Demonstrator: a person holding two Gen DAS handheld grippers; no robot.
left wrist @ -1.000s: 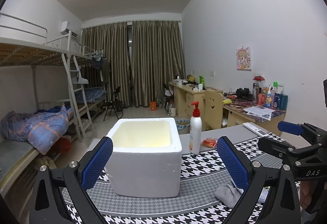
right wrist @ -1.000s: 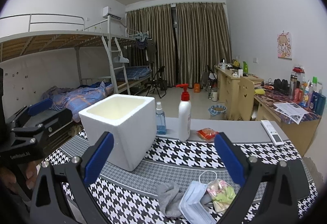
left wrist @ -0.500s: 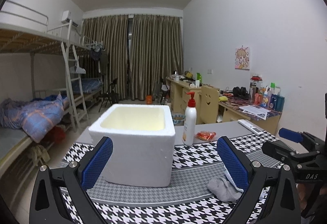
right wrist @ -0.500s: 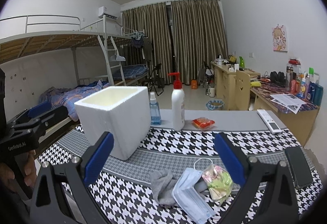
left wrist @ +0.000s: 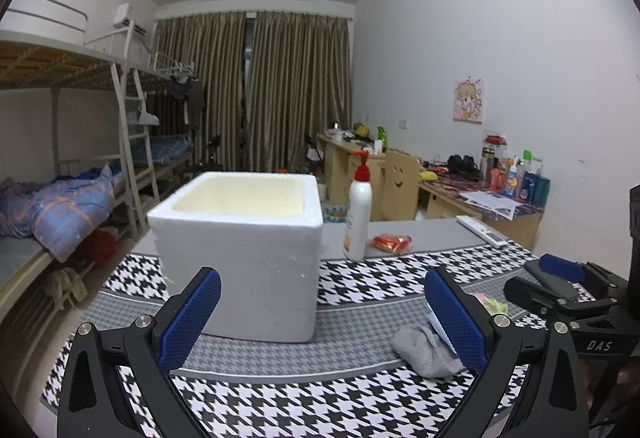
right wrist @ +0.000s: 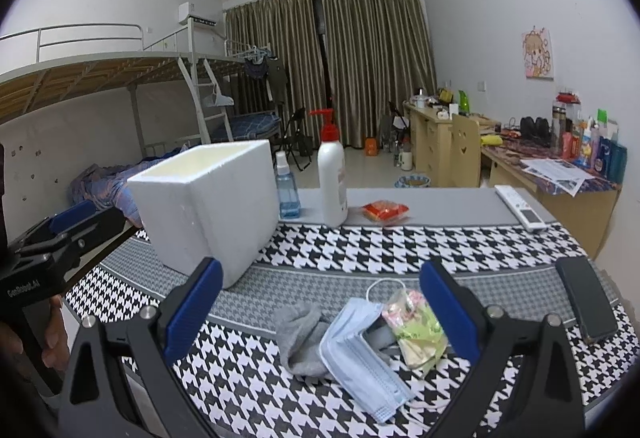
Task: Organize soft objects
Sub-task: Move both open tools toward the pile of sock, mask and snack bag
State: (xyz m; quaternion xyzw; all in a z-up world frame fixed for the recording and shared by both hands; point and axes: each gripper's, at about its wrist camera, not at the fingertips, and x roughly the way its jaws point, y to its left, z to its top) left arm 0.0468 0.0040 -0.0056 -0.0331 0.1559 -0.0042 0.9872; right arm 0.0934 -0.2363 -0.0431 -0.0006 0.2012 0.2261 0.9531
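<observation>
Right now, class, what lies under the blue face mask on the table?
The face mask overlaps a grey sock and touches a green packet. Anything fully beneath it is hidden.

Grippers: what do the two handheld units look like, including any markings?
Both are black angular frames with silver bolts and two fingers faced with blue textured pads. The left gripper shows white "GenRobot.AI" lettering on its body in the right wrist view; the right gripper shows "DAS" in the left wrist view. No cables are visible.
</observation>
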